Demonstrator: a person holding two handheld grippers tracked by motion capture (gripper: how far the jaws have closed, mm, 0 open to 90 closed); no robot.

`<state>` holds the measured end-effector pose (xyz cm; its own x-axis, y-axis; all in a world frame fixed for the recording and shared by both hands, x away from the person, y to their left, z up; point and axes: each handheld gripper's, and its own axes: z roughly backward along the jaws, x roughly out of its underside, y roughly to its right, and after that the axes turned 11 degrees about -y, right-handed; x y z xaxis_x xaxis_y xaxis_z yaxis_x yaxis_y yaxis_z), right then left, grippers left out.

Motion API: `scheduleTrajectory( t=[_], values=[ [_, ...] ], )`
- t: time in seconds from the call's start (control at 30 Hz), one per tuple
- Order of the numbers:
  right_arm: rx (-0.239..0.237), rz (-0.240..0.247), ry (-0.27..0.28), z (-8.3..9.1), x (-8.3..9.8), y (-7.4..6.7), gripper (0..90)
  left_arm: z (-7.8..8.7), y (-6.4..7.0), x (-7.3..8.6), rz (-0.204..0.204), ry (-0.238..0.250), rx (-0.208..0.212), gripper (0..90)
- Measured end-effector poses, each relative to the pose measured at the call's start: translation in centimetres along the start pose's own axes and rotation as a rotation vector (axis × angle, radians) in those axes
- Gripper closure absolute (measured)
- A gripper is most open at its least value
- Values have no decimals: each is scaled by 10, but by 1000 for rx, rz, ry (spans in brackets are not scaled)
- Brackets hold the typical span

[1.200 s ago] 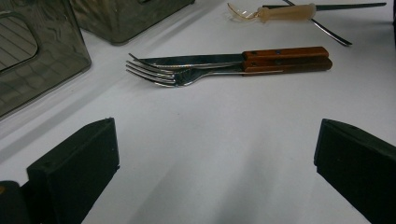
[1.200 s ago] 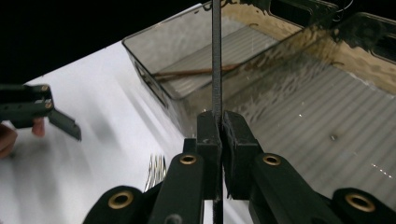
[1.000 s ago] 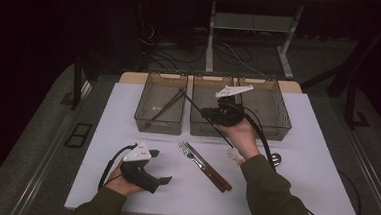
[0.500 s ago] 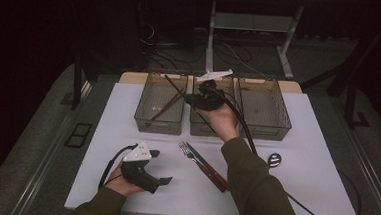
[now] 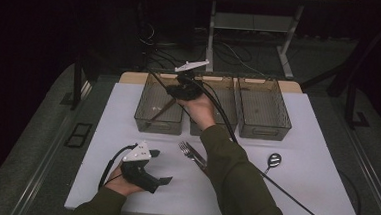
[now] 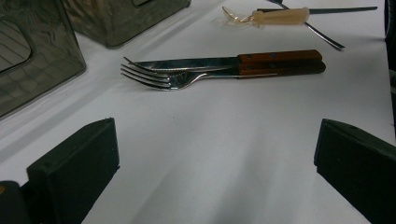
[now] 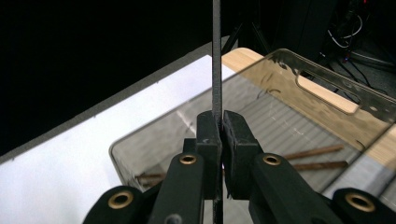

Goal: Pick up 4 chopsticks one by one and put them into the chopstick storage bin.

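Chopstick | thin, dark, straight | right claw clamped | clear ribbed bin

Surface: white rectangular table top with a light wooden strip along its far edge.
Far row: three smoky clear plastic bins standing side by side.
Middle: steel fork and wooden-handled knife, lying touching side by side.
Right side: long thin black-handled utensil with a round head, lying apart from the fork.
Near it: translucent amber plastic spoon.
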<state>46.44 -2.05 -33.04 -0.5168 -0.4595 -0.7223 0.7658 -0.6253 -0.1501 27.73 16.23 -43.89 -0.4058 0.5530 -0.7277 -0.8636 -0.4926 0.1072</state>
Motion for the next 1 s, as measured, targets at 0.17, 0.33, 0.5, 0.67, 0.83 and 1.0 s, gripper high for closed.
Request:
scheduleTrajectory(
  t=[0.17, 0.33, 0.5, 0.67, 0.83, 1.0],
  values=[
    [2, 3, 10, -16, -16, -5, 858, 0, 0, 0, 3, 5, 2, 0],
    [5, -6, 5, -28, -23, -7, 858, 0, 1, 0, 0, 4, 5, 0],
    [5, -21, -7, -48, -23, -8, 858, 0, 0, 0, -9, 3, 7, 0],
    [-3, -33, -17, -66, -17, -5, 858, 0, 2, -1, -10, -5, 14, 0],
    [5, -45, -22, -73, -14, -3, 858, 1, 2, -1, -5, -1, 16, 0],
    [47, -71, -58, -76, -10, 0, 701, 1, 2, -1, -10, 2, 19, 0]
  ],
)
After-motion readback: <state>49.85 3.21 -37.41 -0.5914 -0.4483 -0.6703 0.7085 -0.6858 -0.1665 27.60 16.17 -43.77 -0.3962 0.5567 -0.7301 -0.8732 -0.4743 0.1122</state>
